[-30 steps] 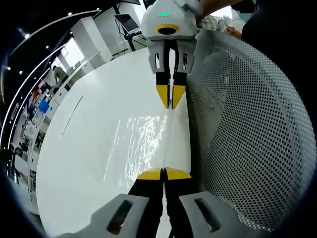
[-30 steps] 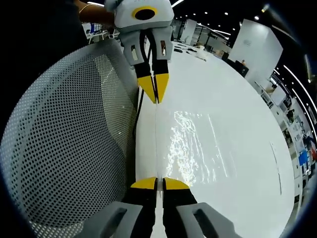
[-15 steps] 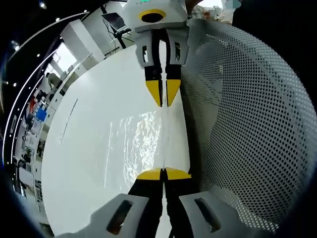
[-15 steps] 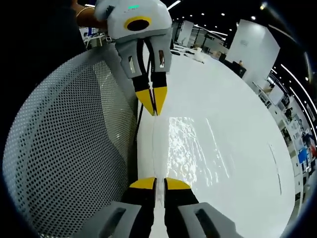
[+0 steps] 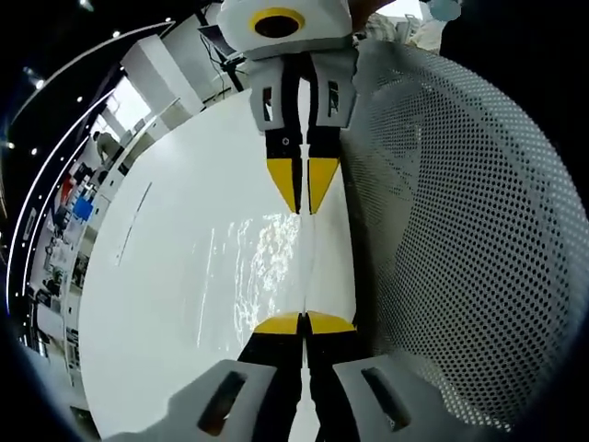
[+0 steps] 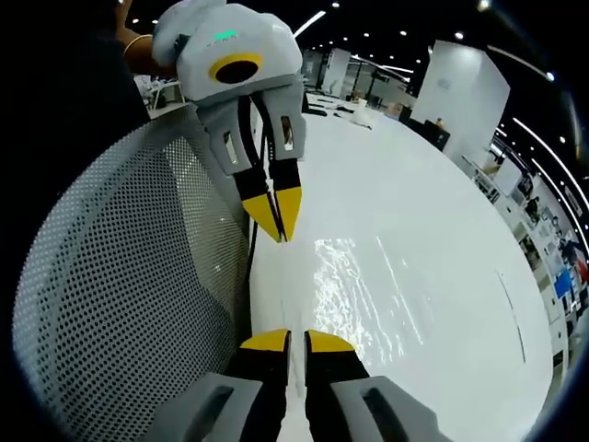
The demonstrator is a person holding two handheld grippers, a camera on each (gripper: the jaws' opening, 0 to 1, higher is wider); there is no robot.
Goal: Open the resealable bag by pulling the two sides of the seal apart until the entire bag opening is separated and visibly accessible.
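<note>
A clear resealable bag [image 5: 262, 272] lies glinting on the white table [image 5: 175, 184]. Its seal edge [image 5: 310, 262] runs as a thin strip between the two grippers. My left gripper [image 5: 304, 323] is shut on the near end of that edge. My right gripper [image 5: 302, 208] comes in from the top, shut on the far end. In the right gripper view the bag [image 6: 354, 285] lies to the right of the seal edge [image 6: 287, 295]. There my right gripper [image 6: 287, 341] pinches the edge at the bottom and the left gripper [image 6: 277, 236] pinches it above. Whether the seal has parted is not visible.
A white perforated mesh panel [image 5: 460, 230] curves close beside the bag's edge, also seen as the mesh panel [image 6: 120, 304] on the left. The table [image 6: 423, 203] stretches wide beyond the bag. A person's hand [image 6: 136, 51] holds the left gripper. Shelves and desks stand far behind.
The two grippers have drawn closer together along the seal edge, so each looks larger in the other's view and the strip between them is shorter. Both stay shut.
</note>
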